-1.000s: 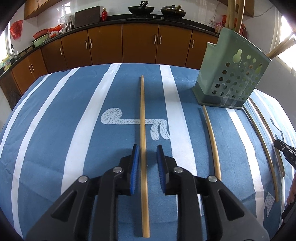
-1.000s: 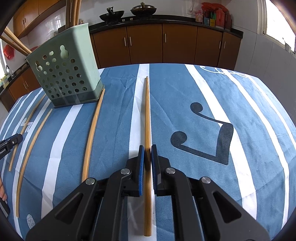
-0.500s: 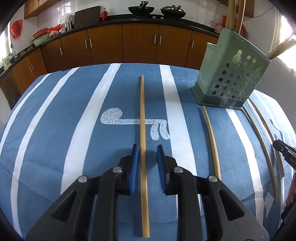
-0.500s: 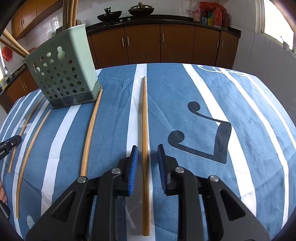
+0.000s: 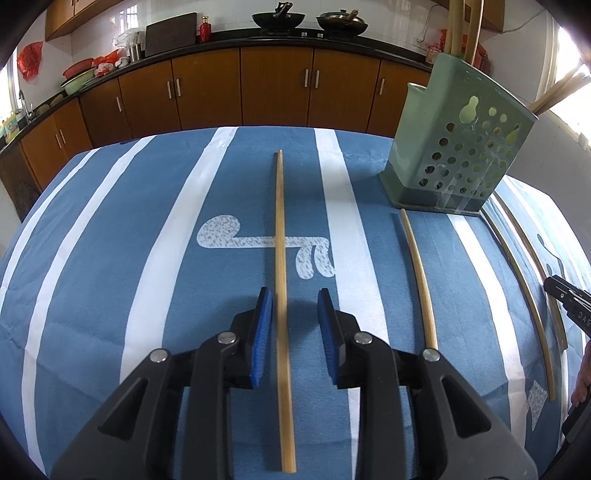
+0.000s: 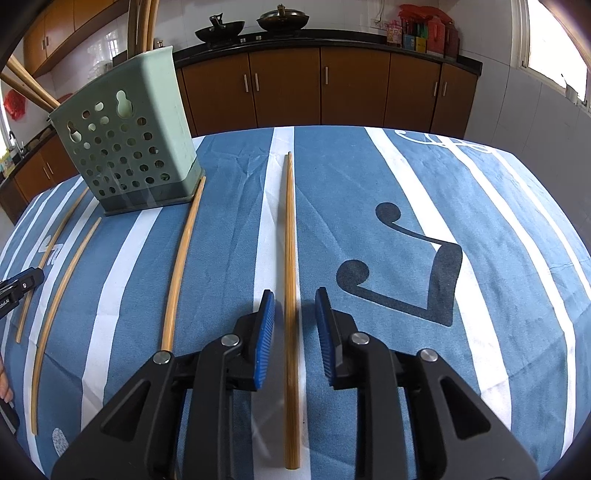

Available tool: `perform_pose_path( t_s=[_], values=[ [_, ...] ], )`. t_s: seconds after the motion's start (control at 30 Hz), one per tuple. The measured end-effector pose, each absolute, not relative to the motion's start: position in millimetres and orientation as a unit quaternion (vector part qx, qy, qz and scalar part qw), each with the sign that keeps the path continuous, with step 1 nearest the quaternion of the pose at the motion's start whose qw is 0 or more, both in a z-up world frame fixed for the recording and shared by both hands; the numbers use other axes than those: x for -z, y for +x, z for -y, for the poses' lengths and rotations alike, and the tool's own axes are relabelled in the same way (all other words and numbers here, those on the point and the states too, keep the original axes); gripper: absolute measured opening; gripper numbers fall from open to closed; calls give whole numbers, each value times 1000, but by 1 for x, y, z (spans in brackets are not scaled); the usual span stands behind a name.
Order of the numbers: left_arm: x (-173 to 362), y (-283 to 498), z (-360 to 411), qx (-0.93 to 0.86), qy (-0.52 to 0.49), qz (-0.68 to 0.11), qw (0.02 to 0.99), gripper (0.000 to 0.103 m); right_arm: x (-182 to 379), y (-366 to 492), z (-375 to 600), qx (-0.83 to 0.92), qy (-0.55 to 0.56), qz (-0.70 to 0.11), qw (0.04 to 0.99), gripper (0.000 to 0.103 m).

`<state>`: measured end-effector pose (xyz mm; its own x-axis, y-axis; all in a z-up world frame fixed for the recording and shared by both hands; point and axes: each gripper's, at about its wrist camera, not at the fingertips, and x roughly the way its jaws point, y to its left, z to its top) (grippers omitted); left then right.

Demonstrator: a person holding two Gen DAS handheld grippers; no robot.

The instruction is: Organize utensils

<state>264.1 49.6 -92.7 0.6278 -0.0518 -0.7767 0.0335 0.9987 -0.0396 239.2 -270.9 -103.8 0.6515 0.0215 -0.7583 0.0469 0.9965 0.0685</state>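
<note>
straddling a chopstick (image 5: 282, 295) with our left hand-held gripper (image 5: 294, 308), jaws opening, we keep our right hand-held gripper (image 6: 294, 310) narrowly parted around another chopstick (image 6: 290, 277).

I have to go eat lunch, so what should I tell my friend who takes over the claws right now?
Left claw: opening, left-hand chopstick lies loose between its pads on the cloth.
Right claw: open, right-hand chopstick lies between its pads, not gripped.
Green holder: upright between the claws, with stored chopsticks in it.
Middle chopsticks: flat on the cloth.
Left to do: put all four loose ones into the holder.
</note>
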Motion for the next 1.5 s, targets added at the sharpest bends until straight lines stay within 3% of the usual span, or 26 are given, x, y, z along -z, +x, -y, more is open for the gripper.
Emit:
perform_pose_path(
  t_s=[0.23,0.4,0.5,0.8,1.5],
  values=[
    [92,237,-53,29,-8,-434,900,26,103,220,271,-7,35,-418,908,22],
    [92,224,-51,26,7,-434,901,16,103,214,274,-9,42,-418,907,8],
    [93,217,-51,28,5,-434,901,8,103,212,273,-11,37,-418,907,8],
    [76,206,-54,44,-2,-426,904,7,85,199,285,-14,59,-387,920,8],
    [-35,182,-66,52,-75,-274,957,7,3,177,307,-10,98,-261,960,7]
  ],
)
